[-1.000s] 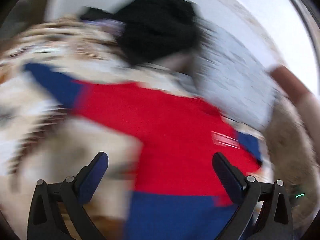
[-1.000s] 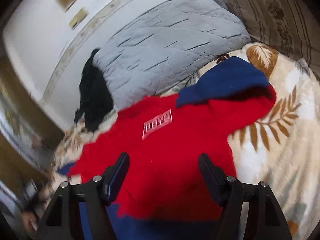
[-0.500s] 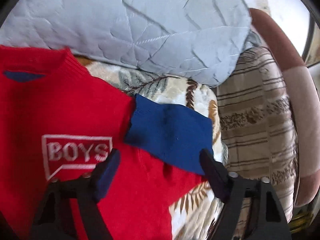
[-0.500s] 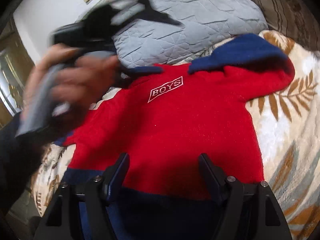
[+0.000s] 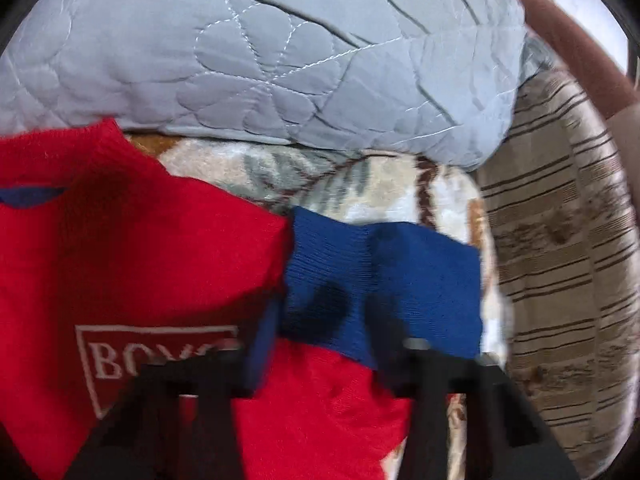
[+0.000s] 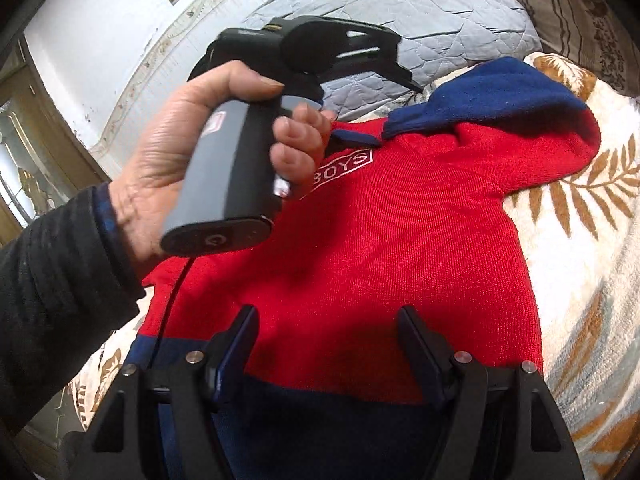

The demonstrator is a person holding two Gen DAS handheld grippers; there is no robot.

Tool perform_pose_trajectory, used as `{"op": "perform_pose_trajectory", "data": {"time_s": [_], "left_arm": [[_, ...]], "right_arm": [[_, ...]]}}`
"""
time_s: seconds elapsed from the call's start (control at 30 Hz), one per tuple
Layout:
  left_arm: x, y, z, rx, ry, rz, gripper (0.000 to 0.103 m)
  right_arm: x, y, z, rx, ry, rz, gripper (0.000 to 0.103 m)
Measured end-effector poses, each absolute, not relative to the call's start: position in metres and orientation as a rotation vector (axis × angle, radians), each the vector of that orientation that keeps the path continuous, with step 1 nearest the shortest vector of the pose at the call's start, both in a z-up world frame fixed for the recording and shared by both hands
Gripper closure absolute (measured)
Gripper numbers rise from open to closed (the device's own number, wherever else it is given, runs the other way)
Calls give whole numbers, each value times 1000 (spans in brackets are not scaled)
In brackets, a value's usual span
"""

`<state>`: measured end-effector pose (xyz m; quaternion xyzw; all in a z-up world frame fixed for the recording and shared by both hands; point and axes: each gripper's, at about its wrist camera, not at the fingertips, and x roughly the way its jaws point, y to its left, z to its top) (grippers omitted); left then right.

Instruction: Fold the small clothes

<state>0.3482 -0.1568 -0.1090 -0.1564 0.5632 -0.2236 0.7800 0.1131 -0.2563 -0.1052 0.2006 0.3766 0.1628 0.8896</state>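
Note:
A small red sweater (image 6: pixel 400 248) with a white "BOYS" patch and navy hem lies flat on a leaf-print blanket. Its sleeve is folded inward, and the navy cuff (image 5: pixel 384 280) lies across the chest. My left gripper (image 5: pixel 320 344) is open, low over that cuff, one finger on each side of it. In the right wrist view the left gripper's body (image 6: pixel 280 92) is held in a hand above the sweater's collar. My right gripper (image 6: pixel 326 348) is open and empty just above the navy hem (image 6: pixel 340 432).
A grey quilted pillow (image 5: pixel 260 52) lies behind the sweater's collar. A striped brown bed cover (image 5: pixel 560 280) is at the right. The leaf-print blanket (image 6: pixel 592 240) extends to the right of the sweater. A white wall (image 6: pixel 100 40) rises behind the bed.
My left gripper has swung from the sweater's left side to the folded navy cuff and dropped close over it. My right gripper stays over the hem.

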Motion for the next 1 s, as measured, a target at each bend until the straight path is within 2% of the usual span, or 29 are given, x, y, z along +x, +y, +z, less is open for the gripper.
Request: {"op": "perform_pose_trajectory", "data": {"time_s": [0.03,0.1,0.27,0.33,0.43,0.5,0.7,0.77,0.9,1.0], "left_arm": [[349,-158,-108,-308,1217,-463,93],[346,-155,-101,-280,1185,-465,97],[313,-134,-37,-235,980,-489,97],[281,-103,-3,-238,867,-488,97],[246,-56,13,-237,776,-423,97],[226,-18,0,-233,773,-349,97],[232,57,-99,-256,973,-97,97],[229,68,-105,-267,973,-86,97],[230,58,-86,-243,894,-130,96],[226,63,-90,-242,917,-104,96]], "right_arm": [[114,-256,-105,415,783,338,28],[115,-255,-105,413,785,337,28],[118,-254,-106,415,788,338,28],[118,-254,-106,415,790,337,28],[118,-252,-106,410,792,335,28],[118,-251,-105,408,793,334,28],[119,-249,-104,401,798,331,28],[120,-250,-104,407,799,333,28],[121,-249,-105,397,805,333,28],[121,-252,-104,410,805,344,28]]}}
